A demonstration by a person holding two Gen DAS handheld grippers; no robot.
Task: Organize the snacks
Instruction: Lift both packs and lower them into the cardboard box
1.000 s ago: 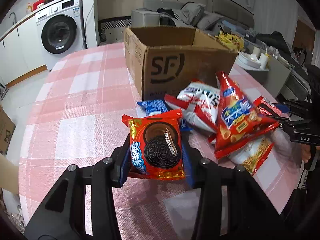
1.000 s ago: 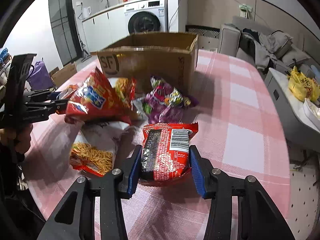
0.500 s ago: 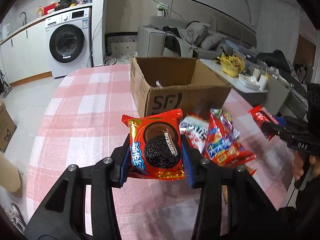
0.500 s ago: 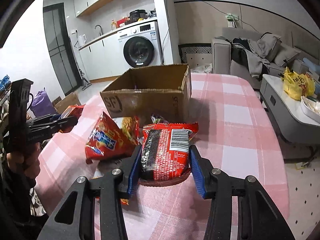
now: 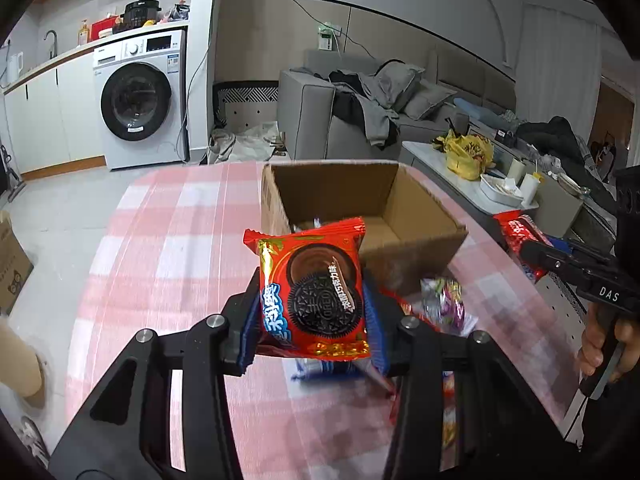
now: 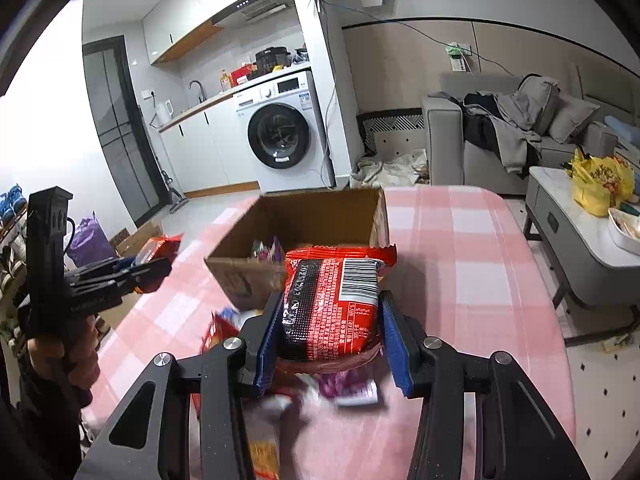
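My left gripper [image 5: 310, 320] is shut on a red Oreo packet [image 5: 314, 292] and holds it high above the table, in front of the open cardboard box [image 5: 424, 216]. My right gripper [image 6: 330, 328] is shut on a red noodle packet [image 6: 332, 304], barcode side up, also raised before the box [image 6: 248, 276]. The right gripper with its packet shows at the right of the left wrist view [image 5: 560, 260]. The left gripper shows at the left of the right wrist view [image 6: 132, 272]. Loose snack packets [image 5: 444, 304] lie on the table below, partly hidden.
The table has a pink checked cloth [image 5: 168, 240]. A few packets lie inside the box [image 6: 266, 248]. A washing machine [image 5: 138, 100], a sofa [image 5: 360, 112] and a side table [image 6: 580, 216] with a yellow bag stand beyond the table.
Both grippers have risen with their packets and come nearer the box. The box's inside now shows, and the snack pile has dropped low under the fingers.
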